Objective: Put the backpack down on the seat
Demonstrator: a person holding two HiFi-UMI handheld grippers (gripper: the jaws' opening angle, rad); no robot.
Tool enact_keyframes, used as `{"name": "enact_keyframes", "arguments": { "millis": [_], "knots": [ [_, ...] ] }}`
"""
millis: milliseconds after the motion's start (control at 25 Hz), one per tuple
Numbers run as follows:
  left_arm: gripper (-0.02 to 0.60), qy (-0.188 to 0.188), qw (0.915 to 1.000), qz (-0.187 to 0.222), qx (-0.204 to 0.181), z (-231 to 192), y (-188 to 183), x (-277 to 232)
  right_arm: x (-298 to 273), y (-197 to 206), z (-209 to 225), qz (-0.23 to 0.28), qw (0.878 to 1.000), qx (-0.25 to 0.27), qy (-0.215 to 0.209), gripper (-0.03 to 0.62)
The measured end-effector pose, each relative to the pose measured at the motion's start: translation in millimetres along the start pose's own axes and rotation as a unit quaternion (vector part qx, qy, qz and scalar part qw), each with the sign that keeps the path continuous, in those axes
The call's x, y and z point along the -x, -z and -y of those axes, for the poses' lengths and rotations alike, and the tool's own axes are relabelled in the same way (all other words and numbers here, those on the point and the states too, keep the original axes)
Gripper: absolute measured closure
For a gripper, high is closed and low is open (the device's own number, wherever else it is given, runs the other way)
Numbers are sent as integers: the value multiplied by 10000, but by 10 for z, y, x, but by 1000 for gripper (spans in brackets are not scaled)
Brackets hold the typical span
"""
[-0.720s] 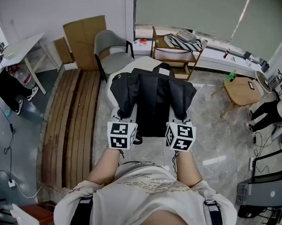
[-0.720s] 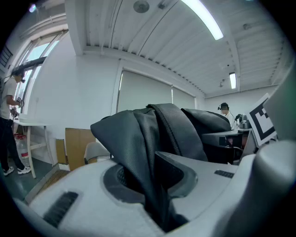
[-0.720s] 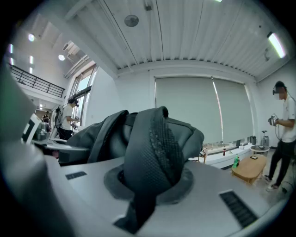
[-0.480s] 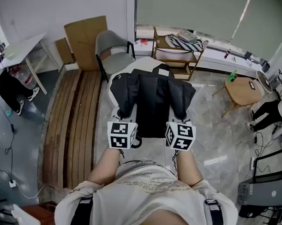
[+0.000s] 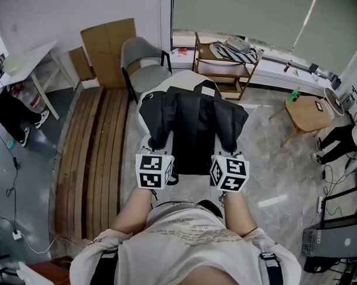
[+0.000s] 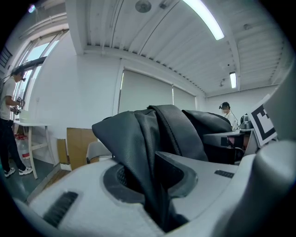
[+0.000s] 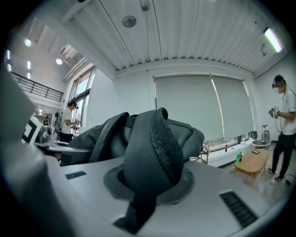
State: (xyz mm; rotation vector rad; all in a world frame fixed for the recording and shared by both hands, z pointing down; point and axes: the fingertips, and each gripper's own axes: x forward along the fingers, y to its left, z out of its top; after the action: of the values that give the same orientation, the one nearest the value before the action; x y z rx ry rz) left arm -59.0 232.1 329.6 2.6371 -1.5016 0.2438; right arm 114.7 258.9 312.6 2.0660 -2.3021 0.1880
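Two straps carry the black backpack (image 5: pixel 194 123). It lies spread over the white seat (image 5: pixel 172 81) straight ahead of the person and hides most of it. Whether its weight rests there cannot be told.

The left gripper (image 5: pixel 151 146) has its jaws nearly together, pinching a fold of the left strap (image 6: pixel 148 152). This strap is smooth, finely woven black fabric that rises from the slot between the pale grey jaws and creases into the bag's body. The right gripper (image 5: pixel 229 150) is pressed tighter still on the right strap (image 7: pixel 155 148), a thick padded band with a pebbled mesh face, bent into a loop above the jaws. Both grippers point roughly level at the bag's near edge, each topped by a white cube with black square markers.

Only the head view gives the layout. The seat is a rounded white shell with a grey chair (image 5: pixel 140 61) behind it and a wooden shelf (image 5: pixel 222 70) beside that. Wooden slats (image 5: pixel 87 159) lie on the floor to the left, and a round wooden table (image 5: pixel 308 114) stands to the right on marbled tiles.

Only the gripper views show the weave of the straps, a ribbed white ceiling with strip lights, and a standing person (image 7: pixel 283 134) near the low table.
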Motion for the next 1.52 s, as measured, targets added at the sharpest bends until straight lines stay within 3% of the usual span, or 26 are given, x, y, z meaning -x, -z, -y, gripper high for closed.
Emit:
{"name": "enact_keyframes", "arguments": {
  "millis": [600, 1040, 1520],
  "knots": [
    [499, 3, 9998, -197, 61, -123, 151, -319, -340, 165, 94, -152, 9997, -111, -137, 537],
    [497, -22, 9990, -440, 4, -358, 104, -1058, -1157, 190, 375, -206, 9981, -461, -366, 537],
    [497, -258, 9978, -598, 143, -507, -109, -2023, -2118, 2, 857, -407, 9955, -477, -707, 537]
  ]
}}
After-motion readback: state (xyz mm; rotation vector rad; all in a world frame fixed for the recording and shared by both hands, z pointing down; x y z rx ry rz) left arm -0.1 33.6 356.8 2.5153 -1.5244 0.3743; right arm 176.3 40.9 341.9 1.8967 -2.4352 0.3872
